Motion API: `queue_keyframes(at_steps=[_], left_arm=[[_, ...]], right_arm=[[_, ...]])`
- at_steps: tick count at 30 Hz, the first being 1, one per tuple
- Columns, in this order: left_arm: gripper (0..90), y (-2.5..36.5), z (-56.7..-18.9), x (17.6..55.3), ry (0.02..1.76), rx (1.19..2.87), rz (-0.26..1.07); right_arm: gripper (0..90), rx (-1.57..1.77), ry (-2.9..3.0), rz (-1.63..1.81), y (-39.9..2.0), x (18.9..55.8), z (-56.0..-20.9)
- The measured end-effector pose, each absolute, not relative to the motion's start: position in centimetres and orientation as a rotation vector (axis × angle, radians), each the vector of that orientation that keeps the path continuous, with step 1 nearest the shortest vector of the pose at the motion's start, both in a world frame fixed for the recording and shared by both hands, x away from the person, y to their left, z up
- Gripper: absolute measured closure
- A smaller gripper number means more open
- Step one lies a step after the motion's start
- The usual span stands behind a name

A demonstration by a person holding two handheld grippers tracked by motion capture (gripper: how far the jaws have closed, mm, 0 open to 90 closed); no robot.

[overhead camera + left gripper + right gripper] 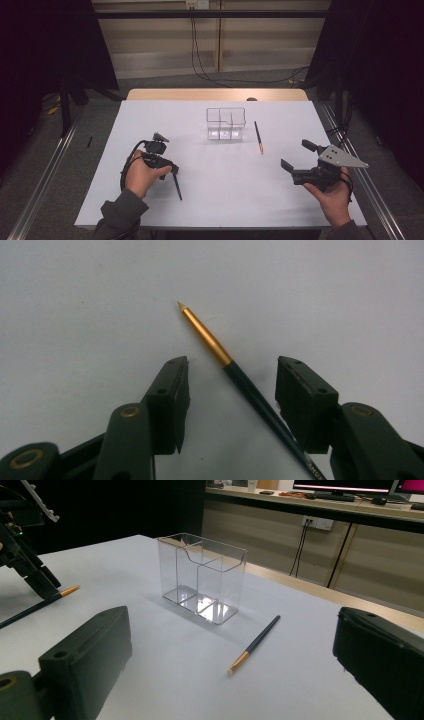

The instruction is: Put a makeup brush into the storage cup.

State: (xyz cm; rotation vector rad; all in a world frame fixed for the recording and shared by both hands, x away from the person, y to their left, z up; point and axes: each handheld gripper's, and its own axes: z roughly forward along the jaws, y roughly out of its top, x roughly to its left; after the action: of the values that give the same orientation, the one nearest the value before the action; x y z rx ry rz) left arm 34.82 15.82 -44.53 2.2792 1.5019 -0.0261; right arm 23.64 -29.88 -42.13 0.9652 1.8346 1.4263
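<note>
left claw (232,385) – jaws apart, straddling a dark brush (235,375) lying flat on the white table (210,190), gold tip pointing away | right claw (304,160) – jaws wide apart, holding nothing, held above table's right edge | clear divided holder (226,123) upright at table centre | second brush (258,137) lies just right of it
</note>
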Motion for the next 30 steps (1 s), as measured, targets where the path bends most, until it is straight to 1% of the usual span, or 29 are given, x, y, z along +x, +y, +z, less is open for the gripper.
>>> queue_keyframes(at_steps=[2,4,11,15,23,30], left_arm=[[49.0,15.73,-44.58,34.83,1.503,2.28,-0.014],[50.2,15.68,-44.66,34.86,1.511,2.275,-0.03],[51.4,15.7,-44.68,34.98,1.521,2.276,-0.023],[55.7,15.52,-44.64,34.99,1.542,2.276,-0.031],[62.9,15.12,-44.58,35.07,1.579,2.294,-0.001],[67.7,14.96,-44.57,35.14,1.607,2.296,0.018]], right_arm=[[1.8,0.966,1.833,1.425,-29.9,23.65,-42.14],[1.8,0.965,1.833,1.425,-29.91,23.65,-42.13],[1.8,0.967,1.833,1.42,-29.89,23.63,-42.12],[1.8,0.971,1.833,1.417,-29.87,23.63,-42.14],[1.8,0.959,1.843,1.419,-29.8,23.7,-42.17],[1.8,0.954,1.846,1.417,-29.7,23.75,-42.2]])
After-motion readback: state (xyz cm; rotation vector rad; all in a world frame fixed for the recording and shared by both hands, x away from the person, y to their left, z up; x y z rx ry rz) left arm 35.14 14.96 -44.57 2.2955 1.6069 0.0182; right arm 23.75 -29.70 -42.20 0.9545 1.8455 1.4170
